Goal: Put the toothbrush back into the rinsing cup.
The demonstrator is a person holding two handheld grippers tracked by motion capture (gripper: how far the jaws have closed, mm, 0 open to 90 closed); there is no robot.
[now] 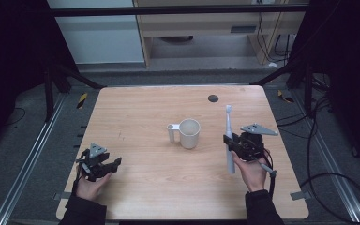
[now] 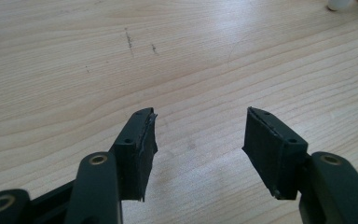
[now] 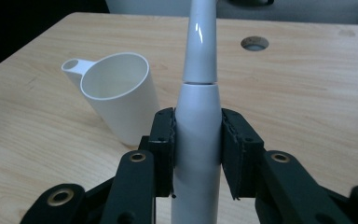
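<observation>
Right gripper (image 3: pixel 196 140) is clamped on the toothbrush (image 3: pixel 196 121), its pads pressing either side of the thick white handle just below the seam where the slimmer neck begins. In the high view the toothbrush (image 1: pixel 228 140) is held above the counter (image 1: pixel 159 187), head pointing away from the person, just right of the cup (image 1: pixel 189 133). It looks stiff, light and glossy, so probably slippery; the wide handle seems a sounder place to grip than the thin neck. The cup, white with a side handle, stands upright mid-counter and also looks light and easy to tip. Left gripper (image 2: pixel 198 135) hovers low over bare wood at the near left, jaws apart and empty. The bristles are cut off in the right gripper view and too small in the high view.
</observation>
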